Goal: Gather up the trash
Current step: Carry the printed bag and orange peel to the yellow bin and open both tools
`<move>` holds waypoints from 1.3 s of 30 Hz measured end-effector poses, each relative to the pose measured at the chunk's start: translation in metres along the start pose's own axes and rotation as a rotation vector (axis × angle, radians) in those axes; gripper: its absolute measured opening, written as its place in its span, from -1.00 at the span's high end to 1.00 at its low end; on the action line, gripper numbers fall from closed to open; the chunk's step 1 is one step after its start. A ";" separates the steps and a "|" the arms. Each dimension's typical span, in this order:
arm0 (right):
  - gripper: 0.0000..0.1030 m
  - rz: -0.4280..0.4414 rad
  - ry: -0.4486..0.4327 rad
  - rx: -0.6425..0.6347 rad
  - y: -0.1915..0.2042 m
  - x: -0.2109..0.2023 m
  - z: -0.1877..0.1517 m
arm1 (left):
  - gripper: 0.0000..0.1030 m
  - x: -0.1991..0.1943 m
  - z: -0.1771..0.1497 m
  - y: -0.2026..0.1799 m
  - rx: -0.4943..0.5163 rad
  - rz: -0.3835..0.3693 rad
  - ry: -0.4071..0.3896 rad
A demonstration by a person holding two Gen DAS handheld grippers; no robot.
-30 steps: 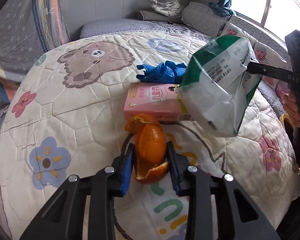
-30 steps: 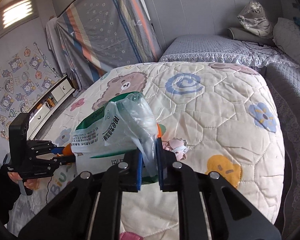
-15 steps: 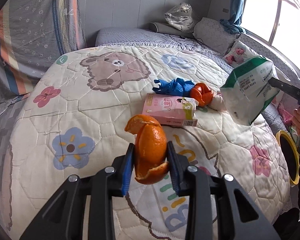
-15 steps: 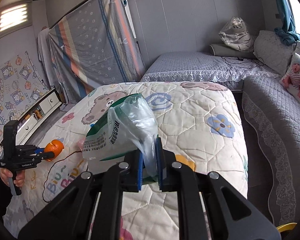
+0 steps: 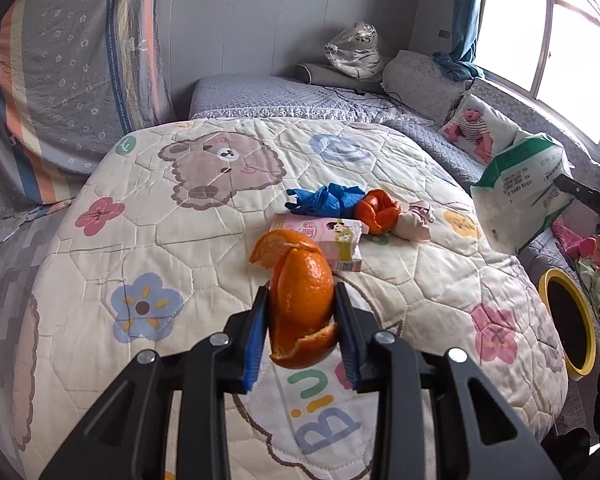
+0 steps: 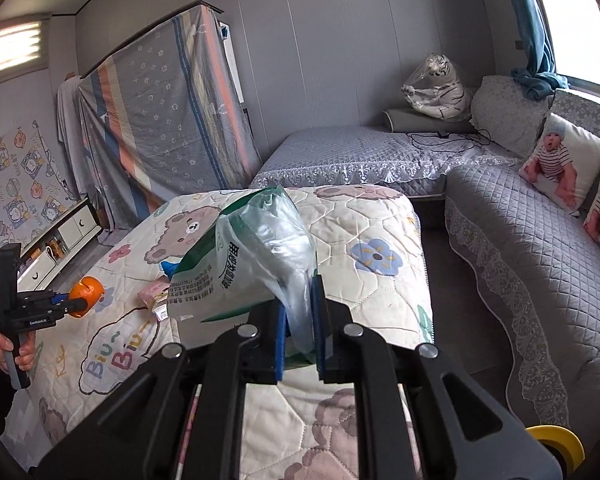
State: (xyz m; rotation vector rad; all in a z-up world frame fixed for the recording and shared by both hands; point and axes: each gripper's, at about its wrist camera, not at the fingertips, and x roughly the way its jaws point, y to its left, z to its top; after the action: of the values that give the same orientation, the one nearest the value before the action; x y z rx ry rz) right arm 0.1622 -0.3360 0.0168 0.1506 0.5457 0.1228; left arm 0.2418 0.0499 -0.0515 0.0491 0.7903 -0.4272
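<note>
My left gripper is shut on an orange peel and holds it above the cartoon quilt. My right gripper is shut on a green-and-white plastic bag, held off the quilt's right side; the bag also shows in the left wrist view. On the quilt lie a pink carton, a blue crumpled glove, a second orange peel and a pink wad. The left gripper with its peel shows at far left in the right wrist view.
A yellow-rimmed bin stands on the floor right of the quilt; its rim also shows in the right wrist view. A grey sofa with baby-print cushions runs along the right. A grey bed lies behind.
My left gripper has pulled back and up from the quilt with the orange peel. My right gripper has carried the bag right, away from over the carton, toward the sofa side.
</note>
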 end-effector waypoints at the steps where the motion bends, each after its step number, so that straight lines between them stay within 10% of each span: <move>1: 0.80 -0.007 -0.002 0.004 -0.003 -0.004 -0.001 | 0.42 -0.001 0.001 -0.003 0.001 0.002 -0.002; 12: 0.80 -0.085 -0.036 0.026 -0.028 -0.050 -0.023 | 0.42 -0.001 0.012 -0.056 0.072 -0.023 -0.023; 39: 0.80 -0.447 -0.044 0.152 -0.115 -0.174 -0.122 | 0.42 0.043 0.011 -0.325 0.417 -0.434 0.029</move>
State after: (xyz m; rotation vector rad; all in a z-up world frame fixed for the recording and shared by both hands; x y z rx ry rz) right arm -0.0409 -0.4622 -0.0182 0.1750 0.5326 -0.3571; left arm 0.1493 -0.2639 -0.0365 0.2760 0.7280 -1.0013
